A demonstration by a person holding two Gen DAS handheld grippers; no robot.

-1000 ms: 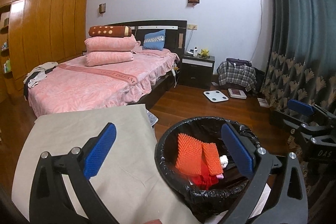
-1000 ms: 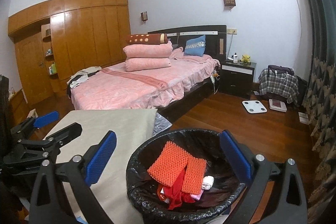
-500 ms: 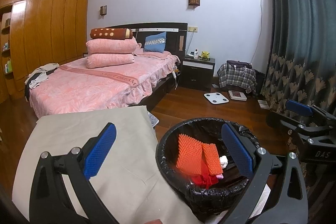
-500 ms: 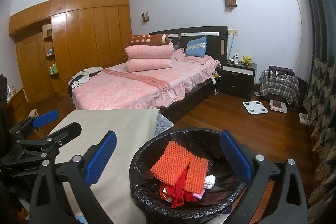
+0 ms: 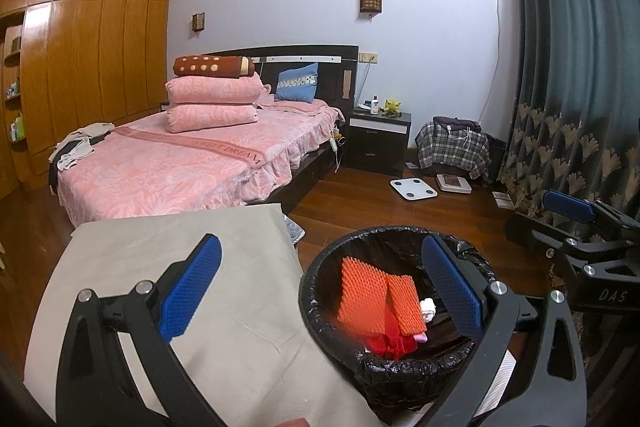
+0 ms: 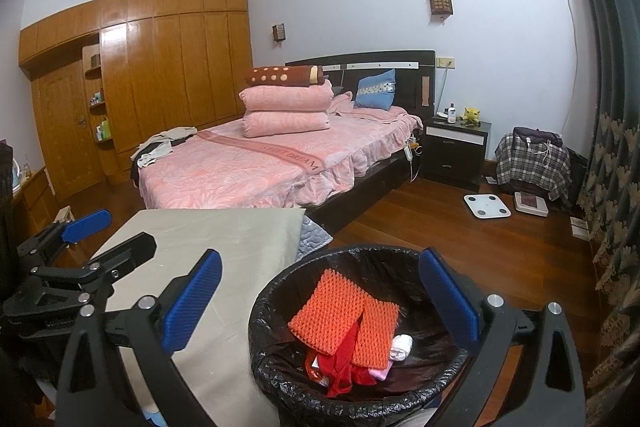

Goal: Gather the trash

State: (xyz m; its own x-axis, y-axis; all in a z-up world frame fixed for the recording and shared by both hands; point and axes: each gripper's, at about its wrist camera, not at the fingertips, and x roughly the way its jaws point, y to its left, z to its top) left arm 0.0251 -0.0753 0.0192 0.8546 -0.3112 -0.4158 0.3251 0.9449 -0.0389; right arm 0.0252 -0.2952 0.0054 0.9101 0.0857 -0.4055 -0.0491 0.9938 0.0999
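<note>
A round bin with a black liner (image 5: 316,291) (image 6: 260,311) stands on the floor beside a table. Inside lie orange foam netting (image 5: 362,291) (image 6: 332,311), red scraps (image 6: 344,363) and a white crumpled piece (image 6: 401,345). My left gripper (image 5: 320,283) is open and empty, held above the table edge and the bin. My right gripper (image 6: 318,297) is open and empty, above the bin. Each gripper shows in the other's view: the right one at far right (image 5: 576,227), the left one at far left (image 6: 80,247).
A table with a beige cloth (image 5: 160,247) (image 6: 224,239) stands left of the bin. Behind are a pink bed (image 5: 192,163), a dark nightstand (image 5: 378,139), a white scale (image 5: 414,189) on the wood floor, a plaid-covered seat (image 5: 454,147) and dark curtains (image 5: 580,67).
Both views have tilted up and pulled back slightly, so the bin sits a little lower in frame. Both grippers stay open and empty. The trash in the bin has not moved.
</note>
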